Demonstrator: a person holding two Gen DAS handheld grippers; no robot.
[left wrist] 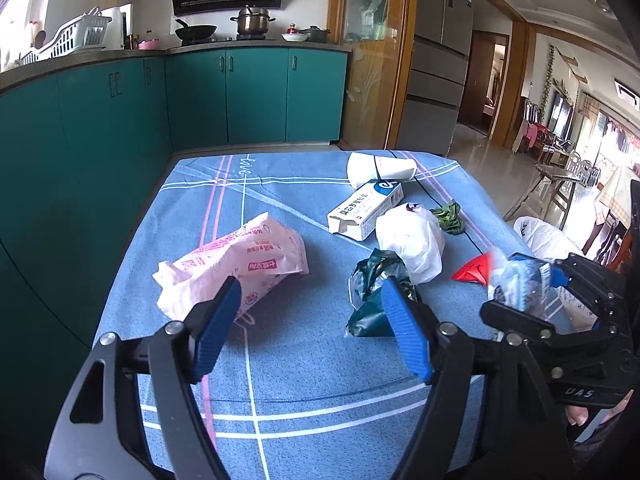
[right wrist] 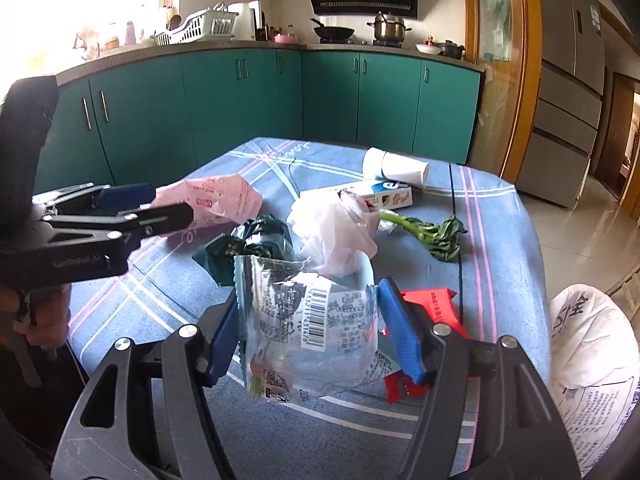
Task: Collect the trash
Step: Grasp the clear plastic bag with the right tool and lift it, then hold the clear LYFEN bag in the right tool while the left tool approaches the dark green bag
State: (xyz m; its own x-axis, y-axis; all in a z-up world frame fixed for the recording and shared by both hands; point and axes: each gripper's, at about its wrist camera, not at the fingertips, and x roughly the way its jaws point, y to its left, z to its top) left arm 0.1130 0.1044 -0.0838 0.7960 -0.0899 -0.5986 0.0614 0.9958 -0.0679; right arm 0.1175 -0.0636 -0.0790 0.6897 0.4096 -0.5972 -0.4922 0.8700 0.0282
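Note:
Trash lies on a blue checked tablecloth (left wrist: 280,208). My right gripper (right wrist: 308,332) is shut on a clear printed plastic wrapper (right wrist: 304,320) and holds it above the table; it also shows in the left wrist view (left wrist: 520,284). My left gripper (left wrist: 312,308) is open and empty, low over the cloth between a pink wrapper (left wrist: 236,268) and a dark green wrapper (left wrist: 372,292). Further back lie a white plastic bag (left wrist: 412,240), a white box (left wrist: 364,208), a paper cup (left wrist: 380,168), a green vegetable stalk (right wrist: 428,232) and a red wrapper (right wrist: 432,308).
A white trash bag (right wrist: 592,344) stands open off the table's right edge. Green kitchen cabinets (left wrist: 240,96) run behind and to the left of the table. A fridge (right wrist: 568,80) stands at the right.

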